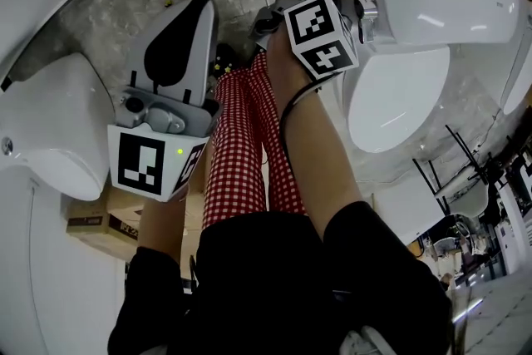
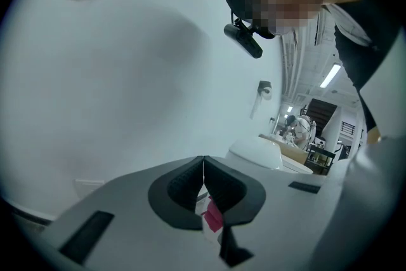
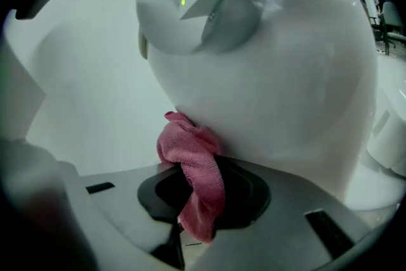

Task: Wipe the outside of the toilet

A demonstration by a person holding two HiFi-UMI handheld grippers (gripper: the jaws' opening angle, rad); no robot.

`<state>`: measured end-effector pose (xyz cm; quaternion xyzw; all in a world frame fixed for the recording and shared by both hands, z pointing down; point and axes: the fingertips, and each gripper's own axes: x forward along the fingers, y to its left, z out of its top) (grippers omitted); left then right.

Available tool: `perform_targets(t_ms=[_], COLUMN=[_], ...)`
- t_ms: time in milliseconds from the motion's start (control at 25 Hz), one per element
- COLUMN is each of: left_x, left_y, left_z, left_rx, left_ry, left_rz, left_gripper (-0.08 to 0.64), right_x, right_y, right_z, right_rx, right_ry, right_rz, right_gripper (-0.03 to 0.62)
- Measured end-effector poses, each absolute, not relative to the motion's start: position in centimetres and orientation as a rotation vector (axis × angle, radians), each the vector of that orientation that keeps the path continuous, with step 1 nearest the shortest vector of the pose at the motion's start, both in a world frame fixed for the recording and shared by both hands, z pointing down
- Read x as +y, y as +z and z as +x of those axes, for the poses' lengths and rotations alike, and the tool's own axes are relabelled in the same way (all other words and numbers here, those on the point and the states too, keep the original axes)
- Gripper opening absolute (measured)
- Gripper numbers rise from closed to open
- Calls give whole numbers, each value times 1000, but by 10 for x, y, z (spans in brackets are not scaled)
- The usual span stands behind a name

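Grip: pink microfibre cloth [image 3: 193,162] sat bunched between the jaws of the right gripper [image 3: 204,187], which I saw pinching it at about mid-length.
Contact: its upper fold pressed against the curved side of the white ceramic toilet [image 3: 285,85].
Axis: the cloth ran lengthwise along the jaws, its top end pointing at the toilet and its loose tail drooping back toward the camera.
Left side: left gripper [image 2: 203,168] had its jaws pressed together on nothing and faced a plain white surface [image 2: 127,73], well apart from the cloth.
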<state>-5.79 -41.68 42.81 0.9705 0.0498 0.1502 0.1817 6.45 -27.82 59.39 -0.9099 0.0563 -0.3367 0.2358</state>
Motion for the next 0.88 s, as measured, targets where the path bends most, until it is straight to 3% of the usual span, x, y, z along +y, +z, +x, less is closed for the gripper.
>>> perform_targets(t_ms=[880], left_x=[-441], left_y=[453], left_z=[-80], left_rx=[31], left_ry=[475], left_rz=[2719], left_gripper=[11], right_x=[-274], right_y=[682], right_z=[55], right_rx=[111], right_ry=[-1145], right_rz=[-2556], right_gripper=[78])
